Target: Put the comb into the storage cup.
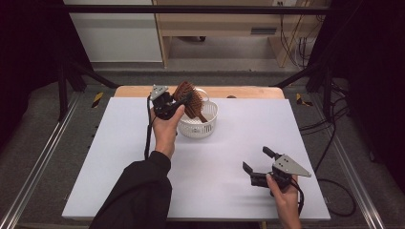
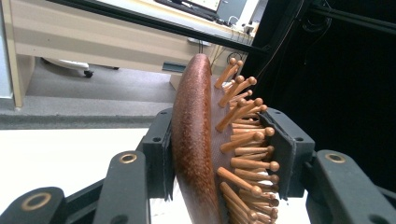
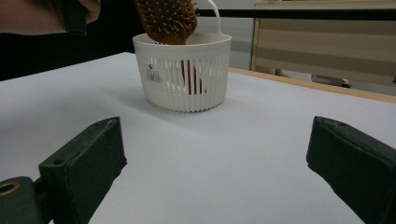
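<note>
My left gripper (image 1: 184,102) clamps the hairbrush (image 1: 187,98) head over the basket (image 1: 210,125). My right gripper (image 1: 258,167) rests wide, holding nothing. Releasing off-centre could tip that light basket.

The left arm wears a black sleeve and reaches forward, with the left hand (image 1: 165,129) raised high. Its left claw (image 1: 184,101) points to the right, and the two jaws press on something from both sides. The right hand (image 1: 285,194) sits low and near the person. Its right claw (image 1: 258,161) points to the left, with the jaws spread wide apart and nothing between them.
</note>
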`<action>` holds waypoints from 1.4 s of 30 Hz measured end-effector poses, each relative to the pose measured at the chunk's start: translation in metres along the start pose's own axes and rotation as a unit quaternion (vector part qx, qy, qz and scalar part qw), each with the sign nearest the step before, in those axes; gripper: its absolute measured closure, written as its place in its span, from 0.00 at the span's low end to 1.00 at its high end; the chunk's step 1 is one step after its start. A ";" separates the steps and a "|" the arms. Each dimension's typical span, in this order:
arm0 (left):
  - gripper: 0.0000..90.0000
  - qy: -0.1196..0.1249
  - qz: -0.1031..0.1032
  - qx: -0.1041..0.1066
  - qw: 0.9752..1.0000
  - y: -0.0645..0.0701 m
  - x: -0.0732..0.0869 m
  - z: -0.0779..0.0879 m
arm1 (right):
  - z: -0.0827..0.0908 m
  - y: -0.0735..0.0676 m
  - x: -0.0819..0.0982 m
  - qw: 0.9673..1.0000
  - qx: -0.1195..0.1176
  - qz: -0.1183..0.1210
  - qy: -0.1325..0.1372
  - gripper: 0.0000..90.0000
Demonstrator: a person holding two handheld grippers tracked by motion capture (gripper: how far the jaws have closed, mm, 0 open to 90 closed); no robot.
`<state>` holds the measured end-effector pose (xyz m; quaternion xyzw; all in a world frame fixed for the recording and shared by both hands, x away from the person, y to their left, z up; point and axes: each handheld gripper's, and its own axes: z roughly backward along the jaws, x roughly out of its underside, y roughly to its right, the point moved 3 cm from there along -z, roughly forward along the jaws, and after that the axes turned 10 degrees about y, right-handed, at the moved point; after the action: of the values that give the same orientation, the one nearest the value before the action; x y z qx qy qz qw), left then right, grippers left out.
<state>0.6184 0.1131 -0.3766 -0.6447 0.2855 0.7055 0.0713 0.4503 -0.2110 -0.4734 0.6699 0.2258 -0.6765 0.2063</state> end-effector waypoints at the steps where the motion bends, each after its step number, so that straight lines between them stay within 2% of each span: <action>1: 0.55 0.001 0.002 -0.001 1.000 -0.001 0.000 0.001 | 0.000 0.000 0.000 1.000 0.000 0.000 0.000 0.05; 29: 0.54 -0.003 0.018 -0.003 1.000 -0.019 0.005 0.007 | -0.002 0.000 0.001 1.000 0.000 0.003 -0.002 0.05; 42: 0.54 -0.004 0.023 -0.003 1.000 -0.022 0.005 0.006 | -0.001 0.000 0.000 1.000 0.002 0.004 -0.003 0.05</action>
<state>0.6223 0.1327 -0.3881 -0.6355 0.2981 0.7101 0.0542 0.4511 -0.2107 -0.4739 0.6694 0.2215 -0.6778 0.2085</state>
